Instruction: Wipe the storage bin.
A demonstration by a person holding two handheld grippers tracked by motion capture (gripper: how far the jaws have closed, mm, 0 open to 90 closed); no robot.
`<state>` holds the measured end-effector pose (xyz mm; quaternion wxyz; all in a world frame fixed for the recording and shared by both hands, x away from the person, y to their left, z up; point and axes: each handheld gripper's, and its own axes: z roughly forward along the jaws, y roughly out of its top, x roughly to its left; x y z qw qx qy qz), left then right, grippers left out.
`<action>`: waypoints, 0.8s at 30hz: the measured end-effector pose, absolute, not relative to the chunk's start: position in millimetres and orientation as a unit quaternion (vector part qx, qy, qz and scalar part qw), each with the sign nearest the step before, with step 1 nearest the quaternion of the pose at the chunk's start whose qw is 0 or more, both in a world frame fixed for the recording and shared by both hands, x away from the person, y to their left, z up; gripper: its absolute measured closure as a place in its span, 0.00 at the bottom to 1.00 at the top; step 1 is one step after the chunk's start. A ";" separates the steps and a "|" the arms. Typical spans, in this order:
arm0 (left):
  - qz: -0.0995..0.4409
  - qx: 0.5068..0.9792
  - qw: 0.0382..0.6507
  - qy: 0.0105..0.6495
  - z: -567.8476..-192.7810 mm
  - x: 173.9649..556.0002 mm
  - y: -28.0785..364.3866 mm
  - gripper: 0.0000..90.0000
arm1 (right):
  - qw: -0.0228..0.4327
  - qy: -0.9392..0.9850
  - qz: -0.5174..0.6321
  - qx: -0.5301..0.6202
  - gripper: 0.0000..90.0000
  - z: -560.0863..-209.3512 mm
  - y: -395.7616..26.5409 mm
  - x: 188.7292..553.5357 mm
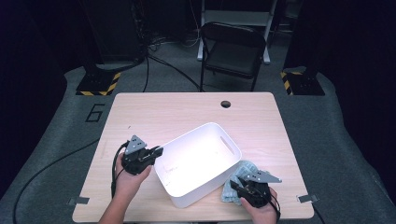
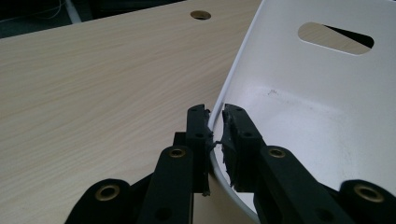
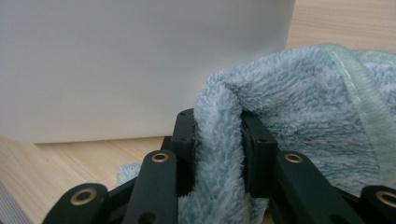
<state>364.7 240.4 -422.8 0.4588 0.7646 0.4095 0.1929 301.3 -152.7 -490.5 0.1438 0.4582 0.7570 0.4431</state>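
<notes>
A white plastic bin (image 1: 198, 158) with a slot handle sits on the wooden table, empty inside. My left gripper (image 1: 159, 150) is shut on the bin's left rim (image 2: 215, 122), one jaw outside the wall and one inside. A fluffy light-blue towel (image 1: 238, 179) lies on the table against the bin's right side. My right gripper (image 1: 239, 185) is shut on a fold of that towel (image 3: 219, 140), which bulges up between the jaws, close to the bin's outer wall (image 3: 116, 65).
The table (image 1: 154, 112) has a round cable hole (image 1: 226, 103) near its far edge. A black folding chair (image 1: 233, 49) stands behind the table. Tape strips mark the table's front corners.
</notes>
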 end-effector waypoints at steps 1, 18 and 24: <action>0.192 0.765 0.458 0.409 -422.7 364.7 240.5 0.89 | 0.145 0.754 0.446 0.459 0.77 -488.0 -152.0 300.0; 0.194 0.766 0.458 0.407 -422.8 363.7 239.7 0.90 | 0.170 0.734 0.492 0.436 0.77 -458.0 -152.9 289.8; 0.193 0.767 0.457 0.407 -422.7 363.0 239.3 0.89 | 0.146 0.750 0.462 0.450 0.77 -480.1 -150.1 296.8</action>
